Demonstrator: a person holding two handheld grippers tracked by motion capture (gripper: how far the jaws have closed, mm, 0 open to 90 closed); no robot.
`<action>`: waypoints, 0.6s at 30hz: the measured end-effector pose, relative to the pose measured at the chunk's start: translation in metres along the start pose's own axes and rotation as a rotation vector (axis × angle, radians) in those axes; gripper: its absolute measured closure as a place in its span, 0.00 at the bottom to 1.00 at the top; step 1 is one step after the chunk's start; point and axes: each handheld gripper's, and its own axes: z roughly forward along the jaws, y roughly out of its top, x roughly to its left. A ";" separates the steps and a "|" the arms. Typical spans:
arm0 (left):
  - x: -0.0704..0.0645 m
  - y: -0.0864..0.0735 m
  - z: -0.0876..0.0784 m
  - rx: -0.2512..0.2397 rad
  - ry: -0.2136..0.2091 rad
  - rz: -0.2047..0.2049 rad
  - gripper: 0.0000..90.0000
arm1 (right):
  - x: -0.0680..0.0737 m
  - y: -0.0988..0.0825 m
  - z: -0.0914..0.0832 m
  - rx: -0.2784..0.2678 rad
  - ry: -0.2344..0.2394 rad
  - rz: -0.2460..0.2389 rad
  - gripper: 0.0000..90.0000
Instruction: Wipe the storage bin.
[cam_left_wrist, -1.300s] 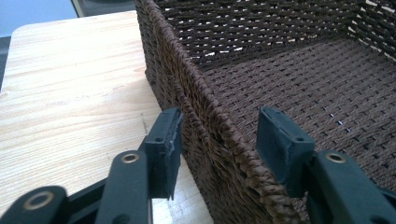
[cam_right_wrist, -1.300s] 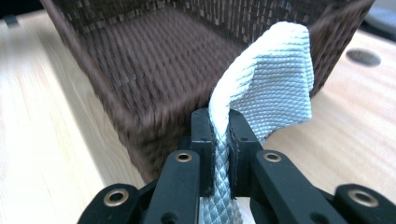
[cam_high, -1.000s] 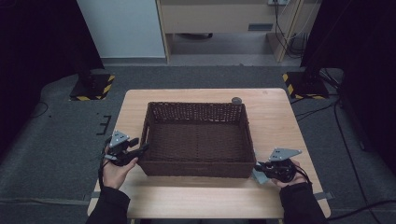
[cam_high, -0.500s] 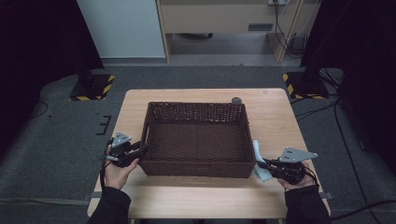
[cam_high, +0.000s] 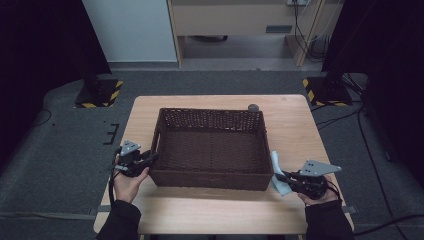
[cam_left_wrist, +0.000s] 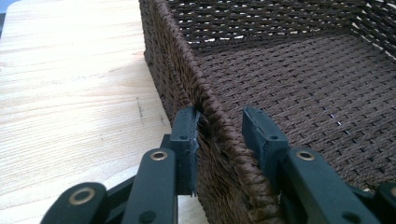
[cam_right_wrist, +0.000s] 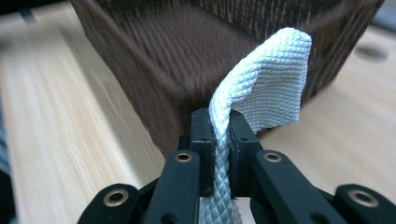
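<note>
Pale wooden table (cam_high: 210, 210) on grey floor (cam_high: 60, 150); left fingers (cam_left_wrist: 187, 140), just closing, straddle the basket (cam_high: 212, 150) wall; right fingers (cam_right_wrist: 205, 135) pinch the cloth (cam_right_wrist: 266, 79) beside its corner.

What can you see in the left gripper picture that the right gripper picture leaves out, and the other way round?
The left gripper view alone shows the left claw straddling the basket's side wall, one jaw outside, one inside with a gap; its jaws have just been closing. It also looks onto the woven basket floor. The right gripper view alone shows the right claw clamped on a pale cloth. Both show the brown basket and the wooden table.
</note>
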 end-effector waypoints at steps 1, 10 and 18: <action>0.000 0.001 0.000 0.002 0.002 0.001 0.73 | 0.001 0.003 -0.004 -0.021 0.005 -0.002 0.93; 0.001 0.002 0.002 0.001 0.002 0.002 0.74 | 0.006 -0.017 0.018 0.147 0.031 0.000 0.93; 0.002 0.001 0.002 -0.004 -0.005 0.004 0.73 | 0.008 -0.009 0.007 0.090 0.013 -0.003 0.93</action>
